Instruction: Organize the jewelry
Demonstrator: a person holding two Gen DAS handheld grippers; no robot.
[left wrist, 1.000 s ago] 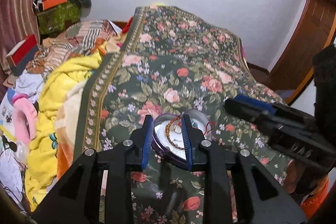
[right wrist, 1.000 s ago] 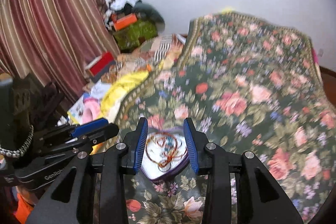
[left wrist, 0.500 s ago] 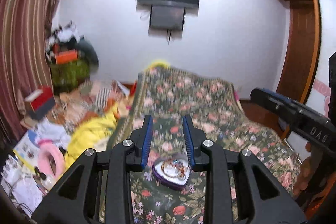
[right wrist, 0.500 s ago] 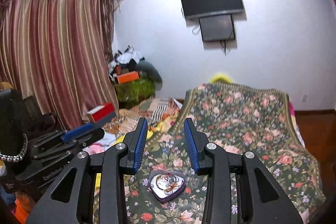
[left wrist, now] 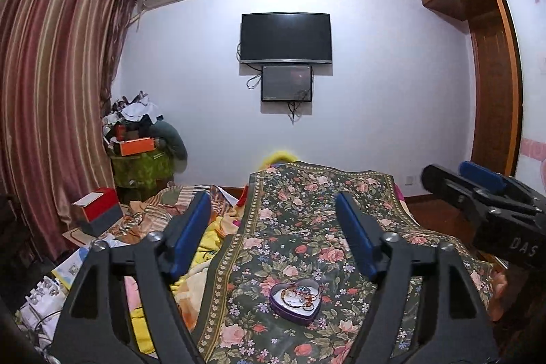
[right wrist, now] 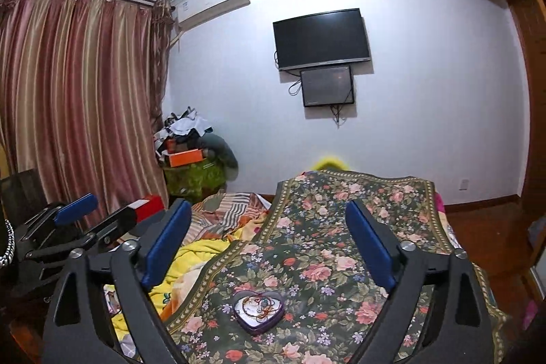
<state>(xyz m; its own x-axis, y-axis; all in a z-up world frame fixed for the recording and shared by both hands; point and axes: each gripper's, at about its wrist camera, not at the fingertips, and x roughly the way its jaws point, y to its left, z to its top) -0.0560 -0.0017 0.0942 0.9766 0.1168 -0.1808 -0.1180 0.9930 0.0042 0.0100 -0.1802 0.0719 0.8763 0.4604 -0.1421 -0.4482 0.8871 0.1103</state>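
Observation:
A purple heart-shaped tin (left wrist: 296, 302) sits open on the floral bedspread (left wrist: 317, 220), with a tangle of gold chains and beads (left wrist: 300, 293) inside. It also shows in the right wrist view (right wrist: 258, 310). My left gripper (left wrist: 273, 227) is open and empty, held well above and behind the tin. My right gripper (right wrist: 269, 239) is open and empty too, at a similar height. Each gripper shows at the edge of the other's view, the right one (left wrist: 477, 193) and the left one (right wrist: 68, 227).
A yellow blanket (left wrist: 208, 244) and striped cloths lie left of the bedspread. A red and grey box (left wrist: 97, 210), an orange box (left wrist: 136, 145) and piled clutter stand by the curtain (left wrist: 51, 91). A TV (left wrist: 286, 36) hangs on the far wall. A wooden wardrobe (left wrist: 491, 74) is at right.
Both grippers have pulled back and up from the tin, and their jaws have opened wide. The views tilted from the bed up to the far wall.

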